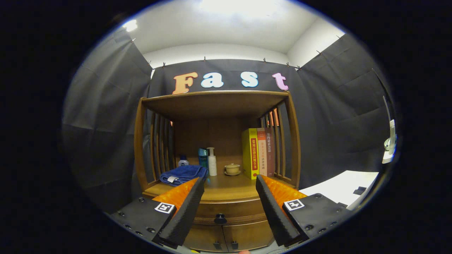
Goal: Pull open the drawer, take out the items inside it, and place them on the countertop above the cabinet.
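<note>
The drawer (226, 211) is sitting shut at lower center of the frame, its knob (220, 219) lying between the fingers of the tool (229, 187), which is gaping wide and holding nothing. Nothing is done yet: pulling, emptying and placing on the tabletop (229, 190) are all remaining.

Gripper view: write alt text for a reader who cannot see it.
The gripper hangs open before a wooden cabinet, its jaws spread either side of the closed drawer's dark knob. On the countertop beyond sit a folded blue towel, bottles, a small lidded cup and upright books.
</note>
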A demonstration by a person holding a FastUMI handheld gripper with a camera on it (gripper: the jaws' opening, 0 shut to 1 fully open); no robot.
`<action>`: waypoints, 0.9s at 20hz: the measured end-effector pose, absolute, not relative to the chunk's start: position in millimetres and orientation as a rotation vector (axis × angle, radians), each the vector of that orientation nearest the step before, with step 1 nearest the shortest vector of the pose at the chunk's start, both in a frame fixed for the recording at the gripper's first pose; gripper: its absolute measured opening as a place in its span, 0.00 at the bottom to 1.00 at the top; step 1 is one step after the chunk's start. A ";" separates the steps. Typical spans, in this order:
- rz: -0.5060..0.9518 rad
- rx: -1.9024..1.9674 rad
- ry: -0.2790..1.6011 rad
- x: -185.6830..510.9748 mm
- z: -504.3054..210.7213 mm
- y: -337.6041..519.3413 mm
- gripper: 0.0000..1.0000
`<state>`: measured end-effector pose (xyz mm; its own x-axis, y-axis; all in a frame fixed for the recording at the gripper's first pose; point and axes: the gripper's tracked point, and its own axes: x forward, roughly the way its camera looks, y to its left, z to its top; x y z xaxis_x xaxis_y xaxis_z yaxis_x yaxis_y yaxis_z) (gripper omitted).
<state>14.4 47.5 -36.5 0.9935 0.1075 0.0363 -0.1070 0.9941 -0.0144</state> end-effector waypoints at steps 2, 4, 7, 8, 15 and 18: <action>0.126 -0.039 -0.021 28.8 -65.9 57.2 0.97; 0.153 -0.068 0.000 37.6 -95.1 72.0 0.97; 0.202 -0.040 0.052 48.3 -145.8 91.8 0.97; 0.216 -0.024 0.080 54.7 -164.1 96.3 0.97; 0.126 -0.033 0.189 104.8 -241.3 70.0 0.95; 0.131 -0.022 0.227 118.4 -260.5 66.1 0.92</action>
<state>118.4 66.1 -260.5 0.9658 0.1270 -0.2262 -0.1320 0.9912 -0.0072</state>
